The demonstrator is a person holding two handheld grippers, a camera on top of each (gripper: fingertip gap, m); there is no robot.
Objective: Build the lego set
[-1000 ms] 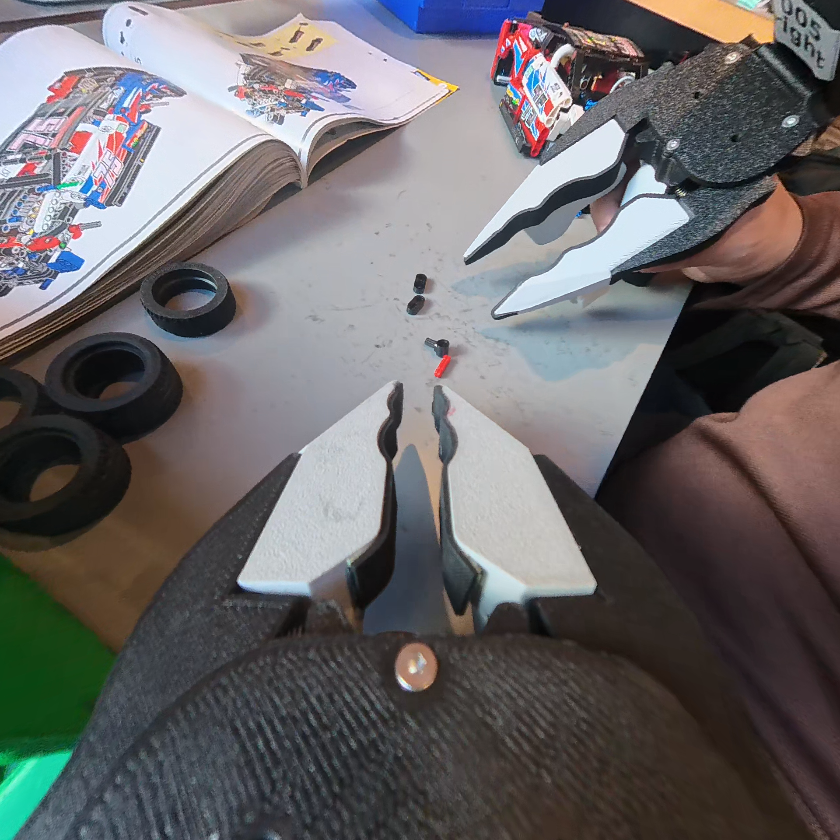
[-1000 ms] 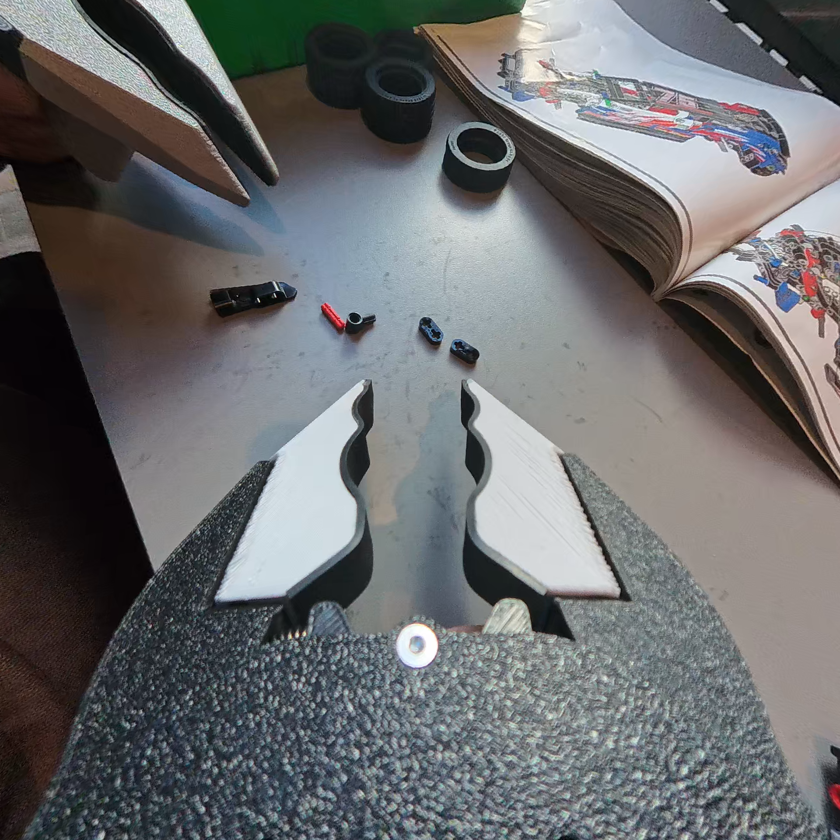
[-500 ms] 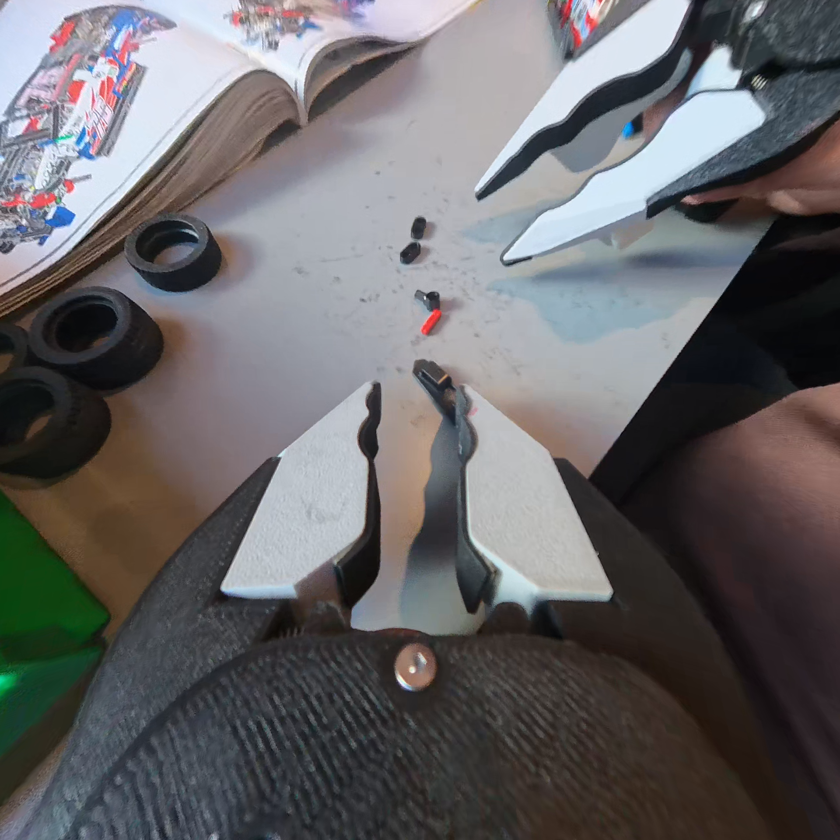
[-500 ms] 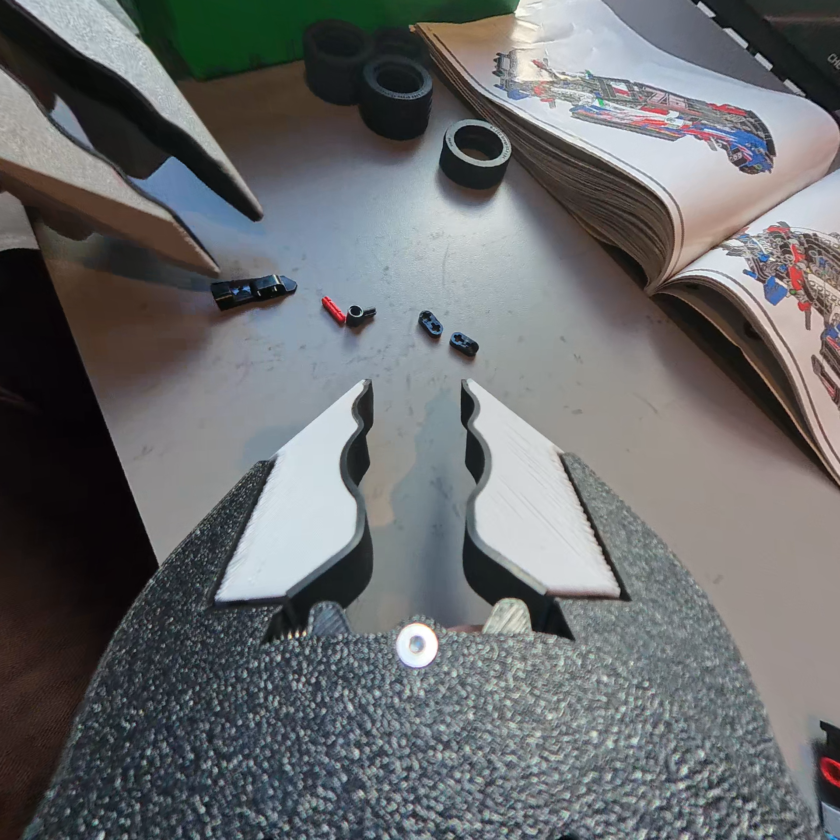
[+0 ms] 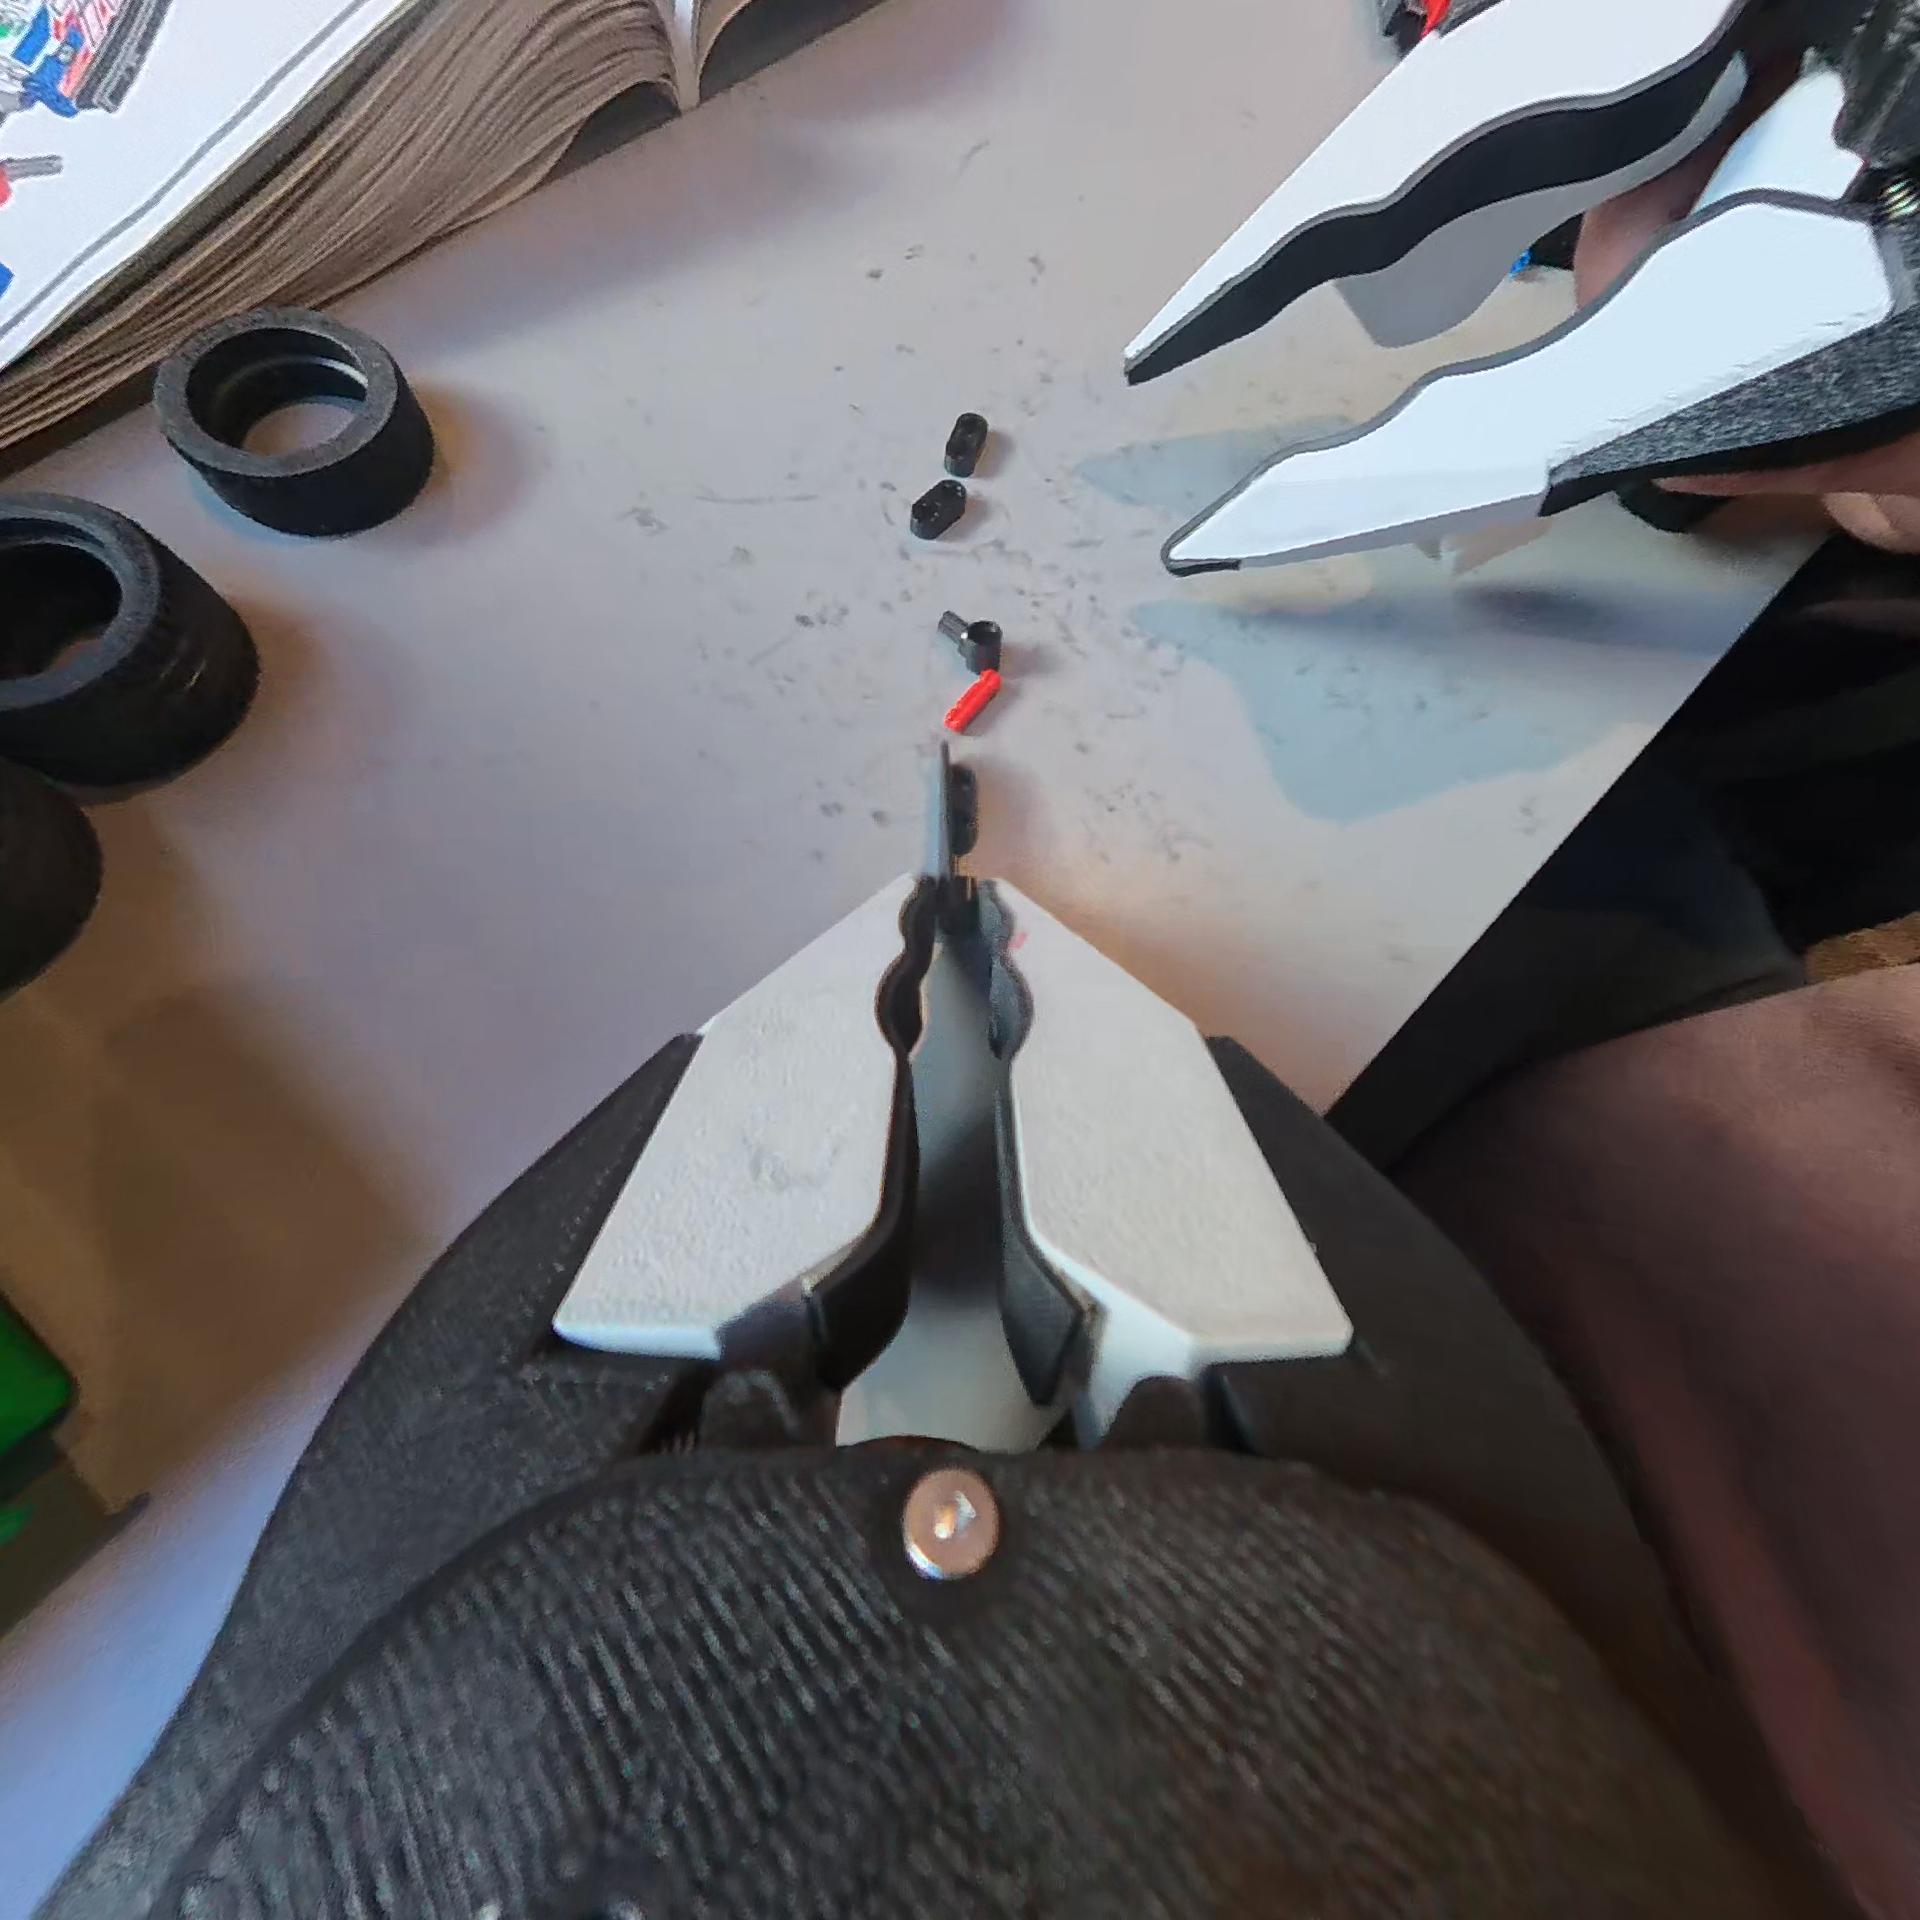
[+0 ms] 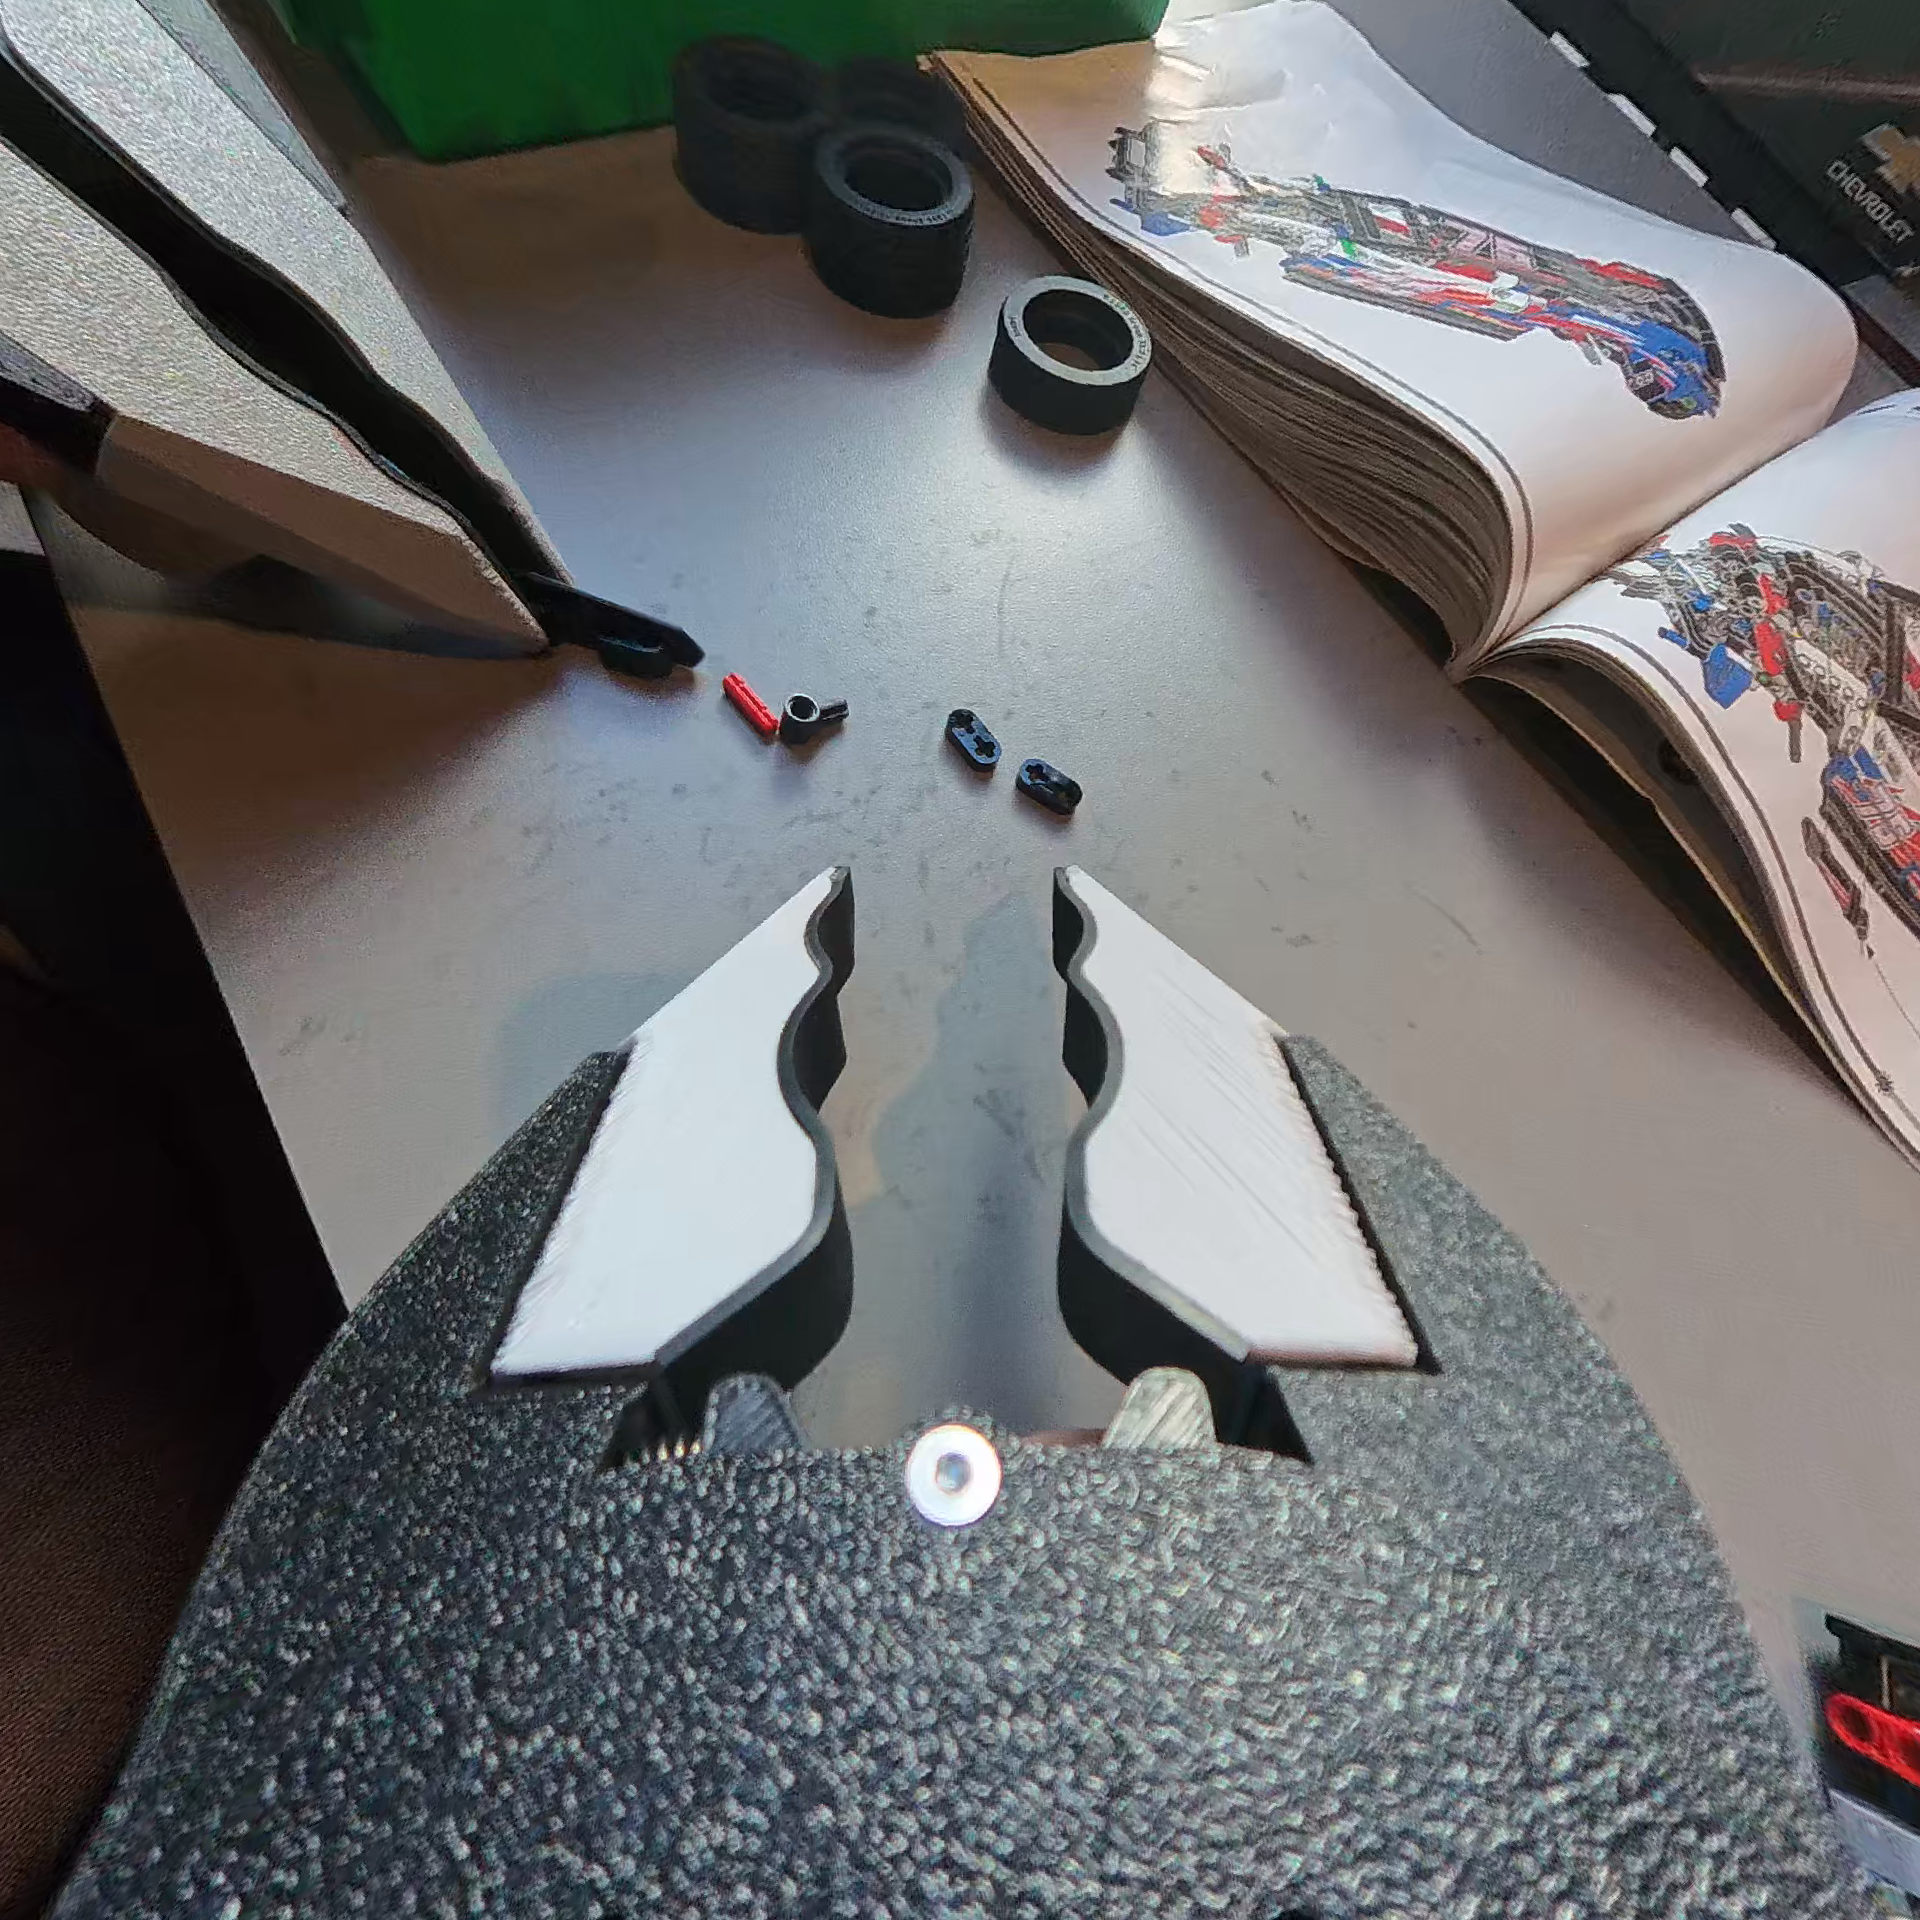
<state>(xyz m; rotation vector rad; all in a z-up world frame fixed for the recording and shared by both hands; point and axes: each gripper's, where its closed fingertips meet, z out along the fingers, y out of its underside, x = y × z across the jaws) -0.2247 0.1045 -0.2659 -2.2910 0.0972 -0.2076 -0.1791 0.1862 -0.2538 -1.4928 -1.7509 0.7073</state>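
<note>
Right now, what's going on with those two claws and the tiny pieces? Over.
Left claw shut on long black Lego piece. Right claw open, empty, above the grey table. Small red pin and three small black connectors ahead; nothing in the way.

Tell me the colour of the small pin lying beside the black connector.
Red pin; clearest in the right wrist view, beside the connector.

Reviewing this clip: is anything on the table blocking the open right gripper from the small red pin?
Nothing visible does. The right gripper hovers open over bare table, and the red pin lies ahead to its left, beside a small black connector.
</note>
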